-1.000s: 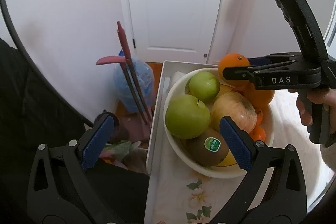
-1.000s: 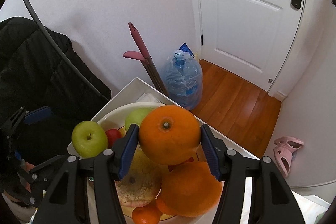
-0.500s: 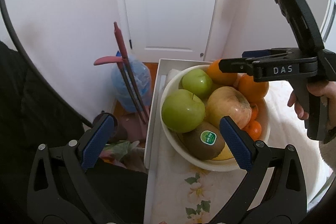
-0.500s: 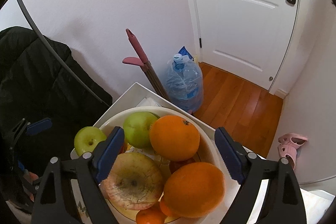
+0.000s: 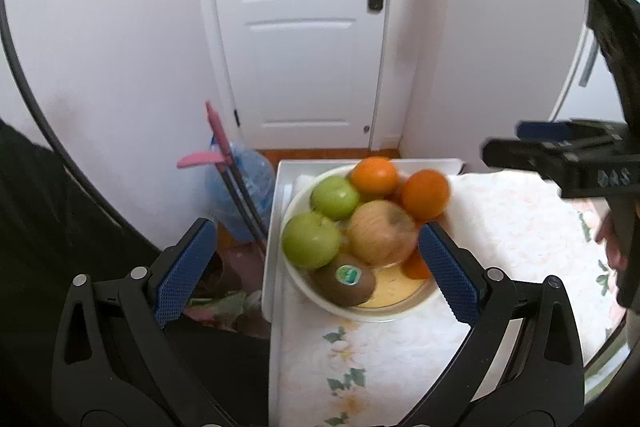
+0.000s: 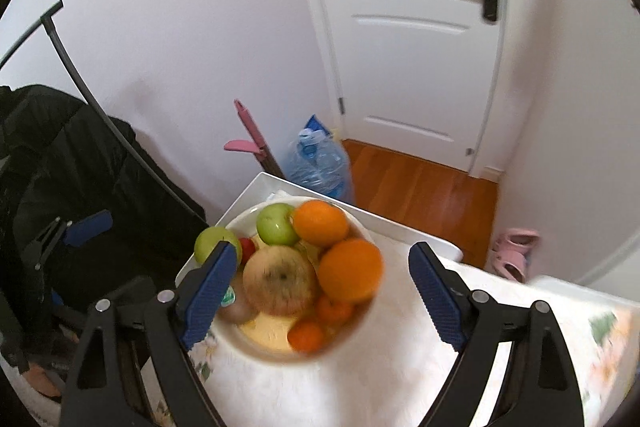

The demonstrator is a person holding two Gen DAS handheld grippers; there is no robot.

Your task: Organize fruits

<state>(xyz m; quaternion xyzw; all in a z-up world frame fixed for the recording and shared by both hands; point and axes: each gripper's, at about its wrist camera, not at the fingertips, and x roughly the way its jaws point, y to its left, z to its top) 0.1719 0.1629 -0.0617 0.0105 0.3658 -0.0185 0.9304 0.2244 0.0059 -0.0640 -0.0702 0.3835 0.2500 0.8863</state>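
A cream bowl point(image 5: 344, 309) point(image 6: 362, 323) full of fruit stands at the far left corner of the table. In it lie two green apples point(image 5: 311, 240) point(image 6: 277, 223), two oranges point(image 5: 375, 175) point(image 6: 321, 223), a pale netted apple point(image 5: 382, 237) point(image 6: 279, 279), a kiwi with a sticker point(image 5: 344, 279) and small mandarins point(image 6: 306, 336). My left gripper point(image 5: 316, 271) is open and empty, above and in front of the bowl. My right gripper point(image 6: 322, 293) is open and empty, raised over the bowl; it also shows in the left wrist view point(image 5: 560, 155) at the right.
The table carries a floral cloth point(image 5: 516, 239) in a white tray frame point(image 5: 274, 235). Left of the table stand a water jug point(image 5: 240, 187) point(image 6: 320, 163), pink-handled tools point(image 5: 216, 131) and a black coat point(image 6: 52, 163). A white door point(image 5: 296, 27) is behind; pink slippers point(image 6: 514, 251) lie on the floor.
My right gripper opened and let go of the orange, which now rests at the bowl's far side. Both grippers have drawn back and up from the bowl.
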